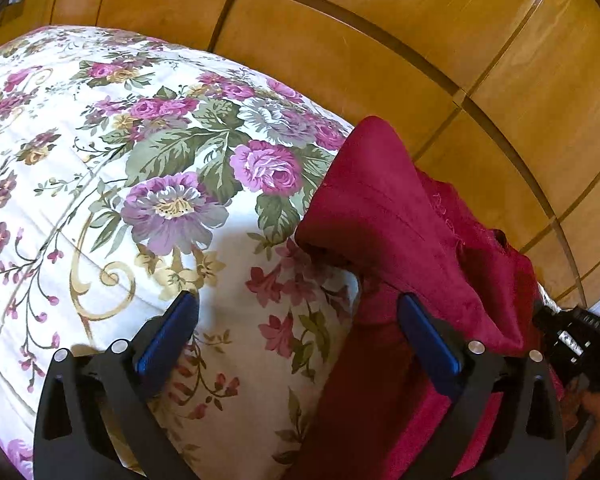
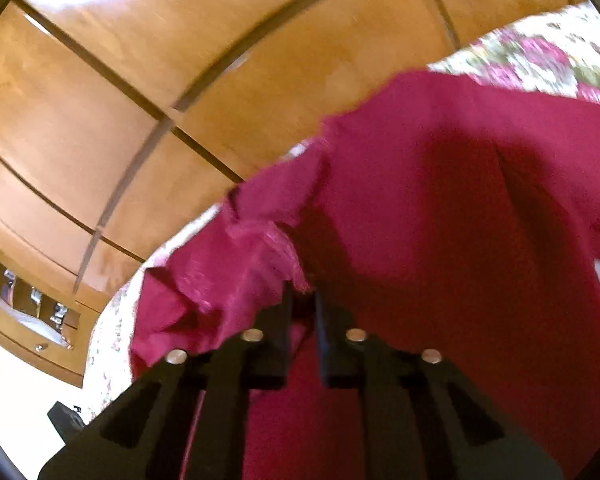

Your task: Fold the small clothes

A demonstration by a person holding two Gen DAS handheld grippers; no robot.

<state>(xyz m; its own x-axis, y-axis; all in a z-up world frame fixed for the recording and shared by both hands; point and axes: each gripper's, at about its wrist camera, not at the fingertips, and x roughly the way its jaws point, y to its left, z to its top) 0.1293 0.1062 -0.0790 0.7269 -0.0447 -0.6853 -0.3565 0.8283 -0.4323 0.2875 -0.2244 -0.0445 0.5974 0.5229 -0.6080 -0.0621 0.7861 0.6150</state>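
A dark red garment lies bunched at the right edge of the floral bedspread. My left gripper is open above the bedspread; its right finger rests against the red cloth and its left finger is over bare quilt. In the right wrist view the same red garment fills the frame, lifted and draped. My right gripper is shut on a frayed edge of this cloth, with fabric hanging on both sides. This view is motion-blurred.
Wooden wardrobe panels stand behind the bed and show in the right wrist view too. The other gripper's black body is at the right edge. A shelf with small objects sits low at left.
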